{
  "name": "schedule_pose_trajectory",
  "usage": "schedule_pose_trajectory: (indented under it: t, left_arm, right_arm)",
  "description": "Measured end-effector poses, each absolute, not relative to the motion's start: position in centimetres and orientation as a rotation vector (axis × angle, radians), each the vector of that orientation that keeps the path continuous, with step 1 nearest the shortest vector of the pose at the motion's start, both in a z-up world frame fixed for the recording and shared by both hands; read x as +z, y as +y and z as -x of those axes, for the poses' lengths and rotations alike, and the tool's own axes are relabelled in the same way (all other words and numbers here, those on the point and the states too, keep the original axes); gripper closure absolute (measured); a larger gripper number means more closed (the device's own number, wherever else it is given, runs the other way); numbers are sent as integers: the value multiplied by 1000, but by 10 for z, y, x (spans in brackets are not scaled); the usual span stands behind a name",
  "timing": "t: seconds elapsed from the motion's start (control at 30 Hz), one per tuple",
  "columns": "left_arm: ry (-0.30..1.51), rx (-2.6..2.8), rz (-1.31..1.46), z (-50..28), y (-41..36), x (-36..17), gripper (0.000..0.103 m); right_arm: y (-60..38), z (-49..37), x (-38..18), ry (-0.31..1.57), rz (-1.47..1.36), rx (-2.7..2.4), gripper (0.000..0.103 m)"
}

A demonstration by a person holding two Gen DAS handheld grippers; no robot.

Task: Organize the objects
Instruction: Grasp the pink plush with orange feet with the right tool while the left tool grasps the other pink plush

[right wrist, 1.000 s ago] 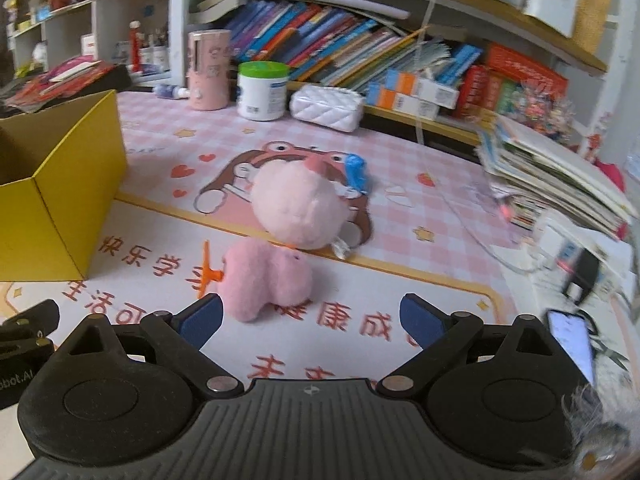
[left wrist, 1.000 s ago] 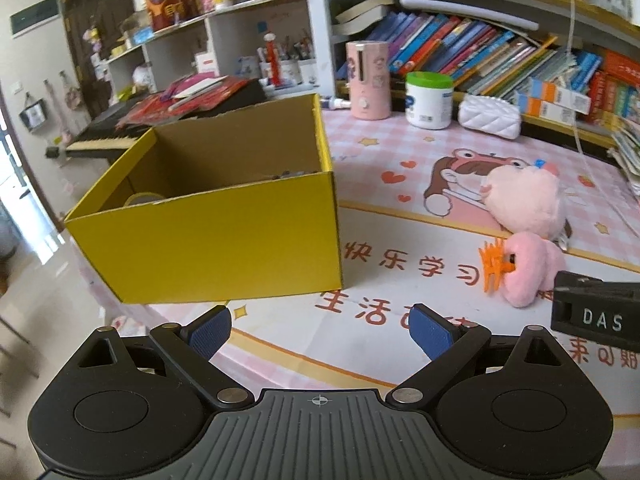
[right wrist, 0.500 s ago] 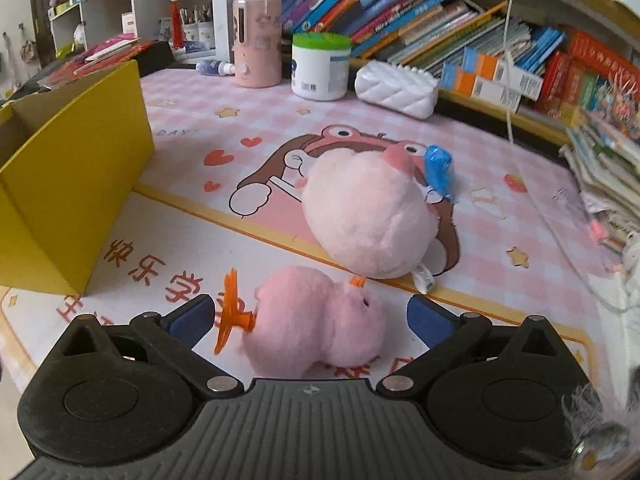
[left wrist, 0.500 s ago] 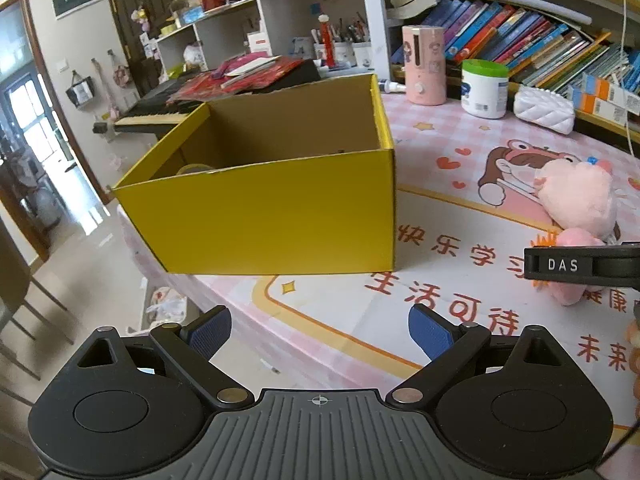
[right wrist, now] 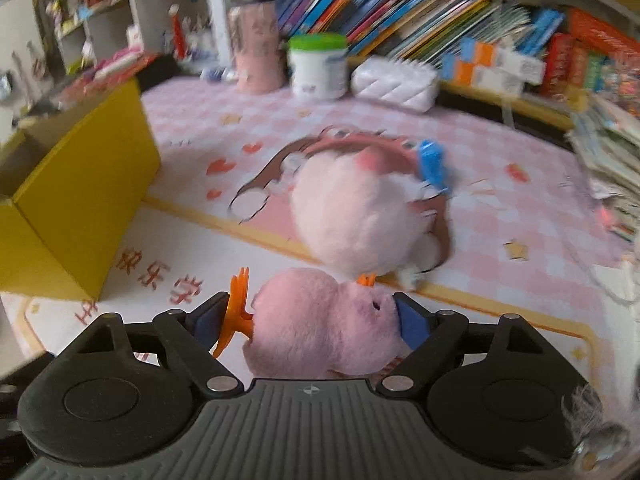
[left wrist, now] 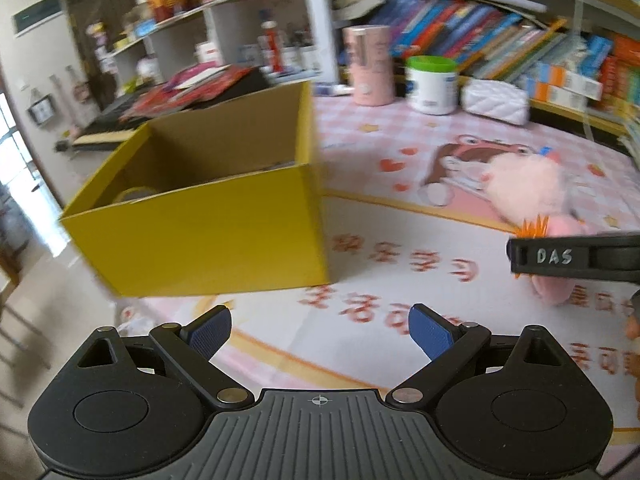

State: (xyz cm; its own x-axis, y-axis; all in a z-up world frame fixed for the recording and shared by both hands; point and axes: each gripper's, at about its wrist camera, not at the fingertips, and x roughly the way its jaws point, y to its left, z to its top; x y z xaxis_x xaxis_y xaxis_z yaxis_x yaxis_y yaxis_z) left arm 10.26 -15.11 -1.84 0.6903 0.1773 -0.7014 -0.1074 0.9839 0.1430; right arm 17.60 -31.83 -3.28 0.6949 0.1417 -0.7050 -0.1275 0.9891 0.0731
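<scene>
A small pink plush toy with orange feet (right wrist: 320, 320) lies on the pink patterned table mat (right wrist: 500, 208). My right gripper (right wrist: 310, 318) straddles it and its jaws are closing; one blue pad sits at the orange foot, the other at the toy's far end, without a clear squeeze. A larger pale pink plush (right wrist: 356, 220) lies just behind. An open yellow cardboard box (left wrist: 208, 236) stands at the table's left. My left gripper (left wrist: 320, 330) hovers open and empty in front of the box. In the left wrist view, the right gripper's finger (left wrist: 560, 258) crosses the small plush (left wrist: 554, 294).
A pink cylinder (left wrist: 368, 64), a white jar with a green lid (left wrist: 432, 84) and a white quilted pouch (left wrist: 496, 100) line the back below shelves of books. Stacked papers (right wrist: 608, 160) sit at the right edge. The table's edge runs just left of the box.
The right gripper has moved forward and down until the small plush lies between its fingers, and the jaws have narrowed. The left gripper has shifted a little along the table edge, still open.
</scene>
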Motion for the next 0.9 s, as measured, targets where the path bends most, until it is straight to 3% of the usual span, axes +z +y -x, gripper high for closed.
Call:
schedule_pose_trajectory:
  t: [0.27, 0.9]
  left_arm:
    - [773, -3, -107, -126, -198, -20, 6]
    - [811, -148, 31, -239, -280, -39, 6]
  right_arm:
    - [-380, -159, -10, 672, -76, -61, 18]
    - [-440, -130, -10, 692, -72, -158, 18]
